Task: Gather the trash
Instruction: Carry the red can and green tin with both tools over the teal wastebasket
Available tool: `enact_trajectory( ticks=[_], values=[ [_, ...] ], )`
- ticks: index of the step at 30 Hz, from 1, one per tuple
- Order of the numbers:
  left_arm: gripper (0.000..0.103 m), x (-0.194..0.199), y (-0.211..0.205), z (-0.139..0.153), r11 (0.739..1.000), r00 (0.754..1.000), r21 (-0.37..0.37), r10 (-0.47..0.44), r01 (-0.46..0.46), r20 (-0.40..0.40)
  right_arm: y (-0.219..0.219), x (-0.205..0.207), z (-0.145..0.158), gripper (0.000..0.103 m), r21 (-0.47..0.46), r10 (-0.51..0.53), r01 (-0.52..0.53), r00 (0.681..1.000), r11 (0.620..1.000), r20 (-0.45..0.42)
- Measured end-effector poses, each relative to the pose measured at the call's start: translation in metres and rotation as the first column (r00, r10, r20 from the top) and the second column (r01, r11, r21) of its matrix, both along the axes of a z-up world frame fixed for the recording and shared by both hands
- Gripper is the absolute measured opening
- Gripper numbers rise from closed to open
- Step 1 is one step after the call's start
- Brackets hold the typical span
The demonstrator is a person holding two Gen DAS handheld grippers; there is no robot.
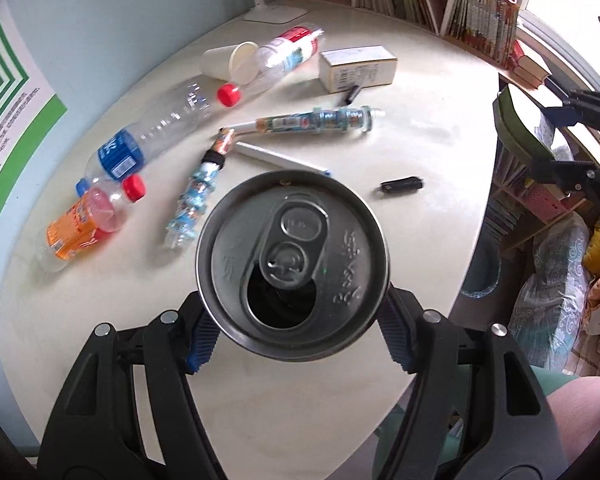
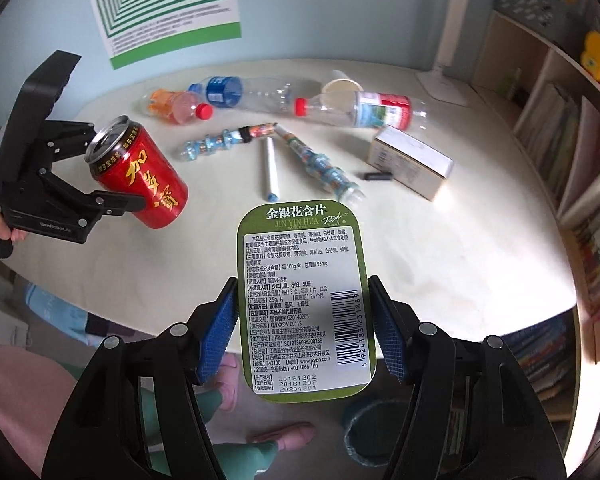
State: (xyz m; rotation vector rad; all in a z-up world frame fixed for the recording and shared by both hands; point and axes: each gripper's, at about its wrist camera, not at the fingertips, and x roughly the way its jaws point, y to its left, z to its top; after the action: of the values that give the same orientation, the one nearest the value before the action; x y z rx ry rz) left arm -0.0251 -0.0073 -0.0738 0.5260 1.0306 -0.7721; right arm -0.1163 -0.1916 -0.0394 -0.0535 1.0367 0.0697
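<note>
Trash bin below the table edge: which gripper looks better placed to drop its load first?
Probably right. The right gripper holds the green tin past the table edge, near the bin; the left gripper holds the red can over the table.

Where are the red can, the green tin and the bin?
red can (image 2: 144, 176), right wrist view, on its red side.
green tin (image 2: 302, 304), right wrist view, on its label.
bin (image 2: 374, 434), right wrist view, on its rim.

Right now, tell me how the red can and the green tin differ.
The red can is a cylinder with its top already opened; the green tin is flat, rounded-rectangular and shows a printed label with a barcode. The can sits tilted in the left gripper, the tin is held flat by the right gripper. Both are clamped between jaws above the table.
</note>
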Motion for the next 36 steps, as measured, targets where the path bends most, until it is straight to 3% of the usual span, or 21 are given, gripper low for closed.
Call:
enact_trajectory(
  ticks=[7,13,18,23,26,30,36],
  values=[
    [0.065,-0.078,-0.098,0.009,0.986,0.985,0.017,-0.168,0.167,0.044,-0.078,-0.097,0.001,0.064,0.032,-0.175,0.174,0.984,0.984,0.024],
    [0.065,-0.157,-0.196,-0.008,0.951,0.951,0.021,-0.308,0.308,-0.007,-0.143,-0.186,-0.02,0.064,0.052,-0.295,0.294,0.956,0.954,-0.001],
    [0.065,-0.207,-0.266,-0.048,0.928,0.924,0.015,-0.369,0.373,-0.099,-0.195,-0.252,-0.066,0.064,0.078,-0.416,0.42,0.907,0.904,-0.064],
    [0.065,-0.246,-0.323,-0.104,0.902,0.894,0.022,-0.424,0.431,-0.148,-0.235,-0.293,-0.14,0.064,0.107,-0.528,0.542,0.839,0.834,-0.133],
    [0.065,-0.258,-0.35,-0.158,0.882,0.858,0.028,-0.449,0.47,-0.251,-0.256,-0.309,-0.201,0.064,0.148,-0.589,0.617,0.785,0.773,-0.192],
    [0.065,-0.273,-0.384,-0.236,0.826,0.808,0.069,-0.525,0.559,-0.266,-0.276,-0.318,-0.288,0.064,0.184,-0.646,0.691,0.721,0.7,-0.252],
    [0.065,-0.274,-0.425,-0.377,0.785,0.77,0.111,-0.552,0.609,-0.32,-0.302,-0.315,-0.428,0.064,0.214,-0.651,0.715,0.697,0.666,-0.301]
  ],
)
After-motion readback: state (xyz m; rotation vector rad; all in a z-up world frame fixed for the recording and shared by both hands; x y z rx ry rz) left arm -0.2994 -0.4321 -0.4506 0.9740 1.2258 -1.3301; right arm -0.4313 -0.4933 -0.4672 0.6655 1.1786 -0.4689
